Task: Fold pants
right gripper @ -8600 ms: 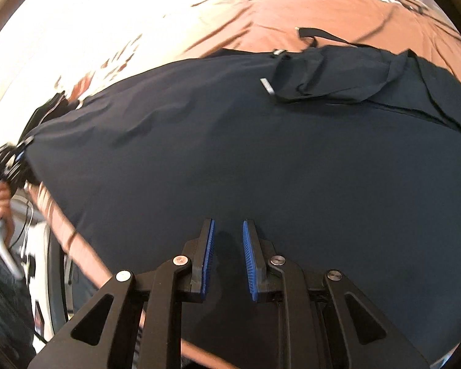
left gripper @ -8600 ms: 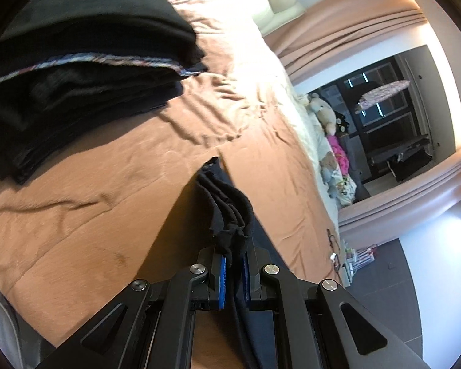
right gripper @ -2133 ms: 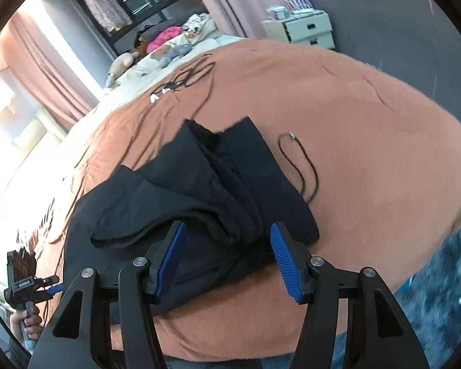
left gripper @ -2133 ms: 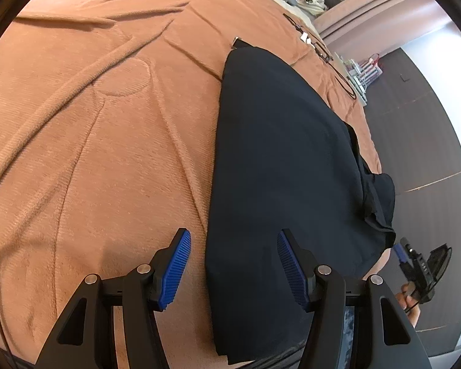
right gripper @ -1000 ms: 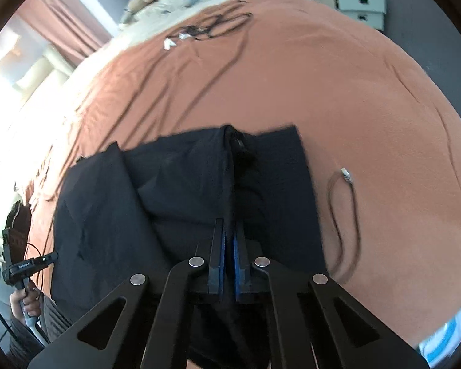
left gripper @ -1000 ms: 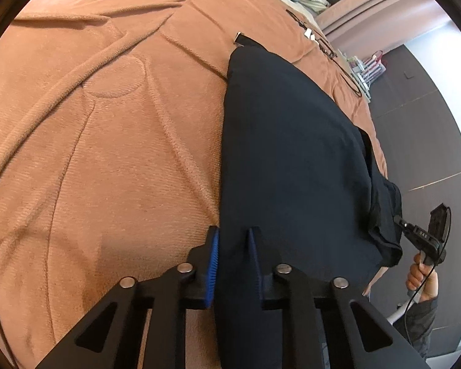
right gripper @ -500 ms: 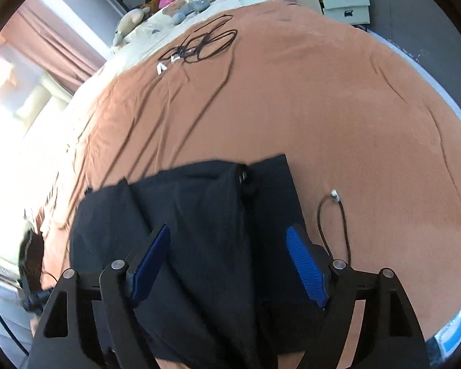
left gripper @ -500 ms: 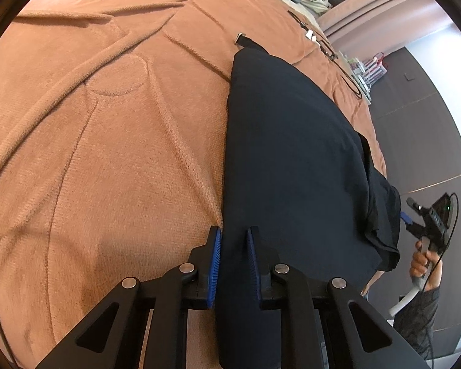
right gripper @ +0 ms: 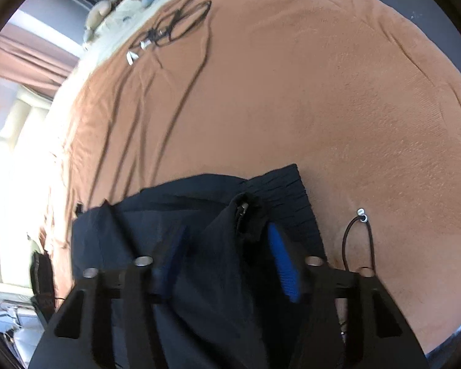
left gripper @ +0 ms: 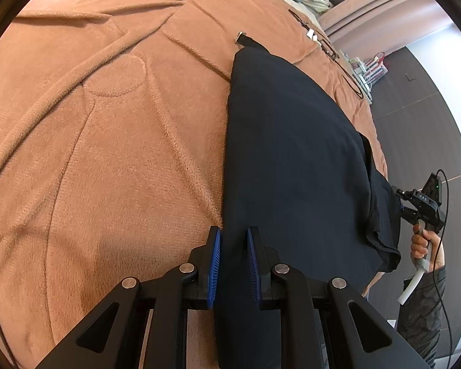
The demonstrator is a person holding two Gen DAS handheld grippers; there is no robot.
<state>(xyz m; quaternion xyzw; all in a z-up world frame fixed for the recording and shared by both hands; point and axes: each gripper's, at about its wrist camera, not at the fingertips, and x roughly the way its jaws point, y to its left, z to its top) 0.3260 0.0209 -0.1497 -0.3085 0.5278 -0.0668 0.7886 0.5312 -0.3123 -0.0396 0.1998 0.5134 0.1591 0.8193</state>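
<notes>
Dark navy fabric pants [left gripper: 295, 160] on rust-brown plush bedspread [left gripper: 107, 141], left gripper [left gripper: 233, 264] clamped on their edge, right gripper [right gripper: 230, 261] just closing, jaws apart astride waistband, no legible writing

The pants [left gripper: 292, 160] are dark navy, of thin woven fabric, folded lengthwise into one long, narrow, mostly smooth panel. They lie flat on the bed, near its edge. The gathered elastic waistband [right gripper: 279, 196] sits at one end, bunched and raised around the fly. A dark drawstring [right gripper: 358, 240] trails onto the bed beside the waistband.
</notes>
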